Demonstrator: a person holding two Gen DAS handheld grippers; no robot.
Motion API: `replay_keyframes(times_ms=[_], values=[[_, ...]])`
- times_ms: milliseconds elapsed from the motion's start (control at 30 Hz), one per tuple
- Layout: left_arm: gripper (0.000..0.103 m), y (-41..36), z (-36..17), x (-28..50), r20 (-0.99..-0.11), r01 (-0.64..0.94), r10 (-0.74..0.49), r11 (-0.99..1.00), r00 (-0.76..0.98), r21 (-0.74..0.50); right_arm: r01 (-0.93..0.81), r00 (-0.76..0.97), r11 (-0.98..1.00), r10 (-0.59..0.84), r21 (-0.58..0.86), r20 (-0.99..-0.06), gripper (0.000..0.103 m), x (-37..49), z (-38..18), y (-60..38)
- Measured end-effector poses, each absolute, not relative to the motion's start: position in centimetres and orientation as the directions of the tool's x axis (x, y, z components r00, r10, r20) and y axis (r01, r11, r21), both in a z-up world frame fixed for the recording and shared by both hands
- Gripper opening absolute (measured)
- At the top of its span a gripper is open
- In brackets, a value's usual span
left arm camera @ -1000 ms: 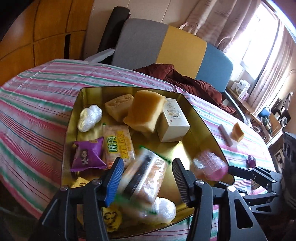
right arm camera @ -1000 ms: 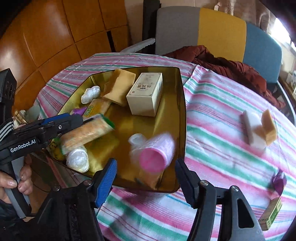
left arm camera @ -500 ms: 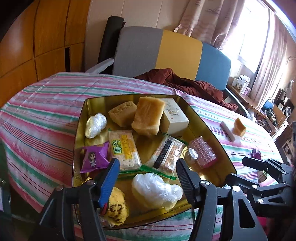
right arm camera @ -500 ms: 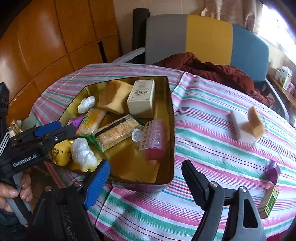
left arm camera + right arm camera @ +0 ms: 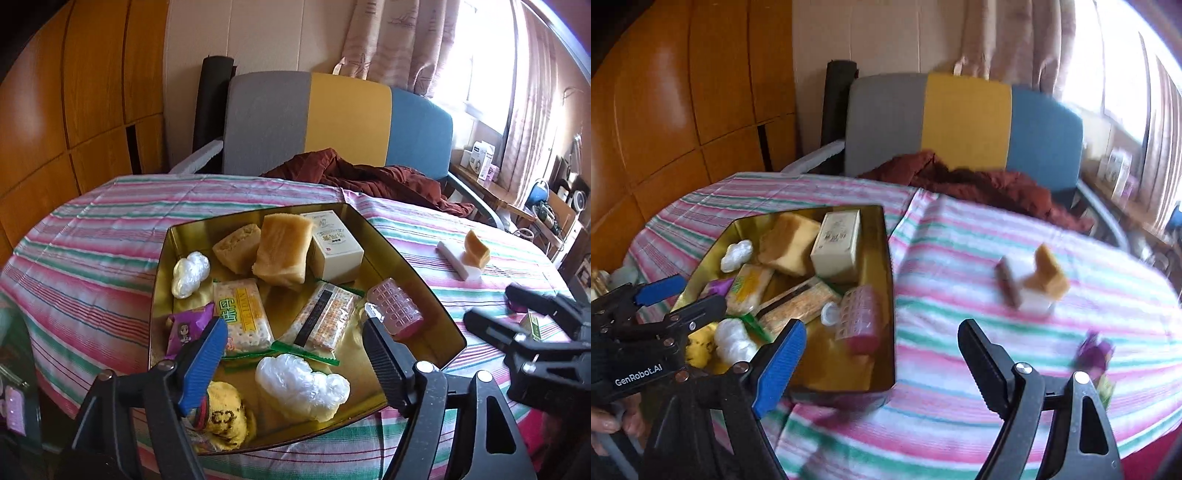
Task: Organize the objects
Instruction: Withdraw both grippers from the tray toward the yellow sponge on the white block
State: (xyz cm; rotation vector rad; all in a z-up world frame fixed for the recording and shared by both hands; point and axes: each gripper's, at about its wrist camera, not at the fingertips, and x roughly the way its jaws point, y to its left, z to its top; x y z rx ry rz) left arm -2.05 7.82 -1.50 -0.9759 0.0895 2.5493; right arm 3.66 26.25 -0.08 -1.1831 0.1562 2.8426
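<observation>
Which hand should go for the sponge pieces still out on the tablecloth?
Probably the right hand-held gripper: open, empty, over the cloth nearer the sponge pieces. The left hand-held gripper, also open, faces the gold tray.
</observation>
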Motion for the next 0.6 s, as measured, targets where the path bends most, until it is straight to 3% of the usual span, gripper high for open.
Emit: replay_keyframes(times_ms=[200,600], values=[[0.079,8.4,-1.2,-1.5,-0.643,-0.414,0.352,-0.908,-0.68,-0.059,-0.019,-0.622,-0.992,-0.084,0.122,-0.778,0.081,3.0,-1.9,25.6],[0.08,9.2,-1.5,-1.1,-0.652,-0.423,0.335,-0.906,-0.68,-0.025,-0.06,-0.642,-0.989,-0.063,0.132,-0.764,0.086,4.2,-2.1,27.3]])
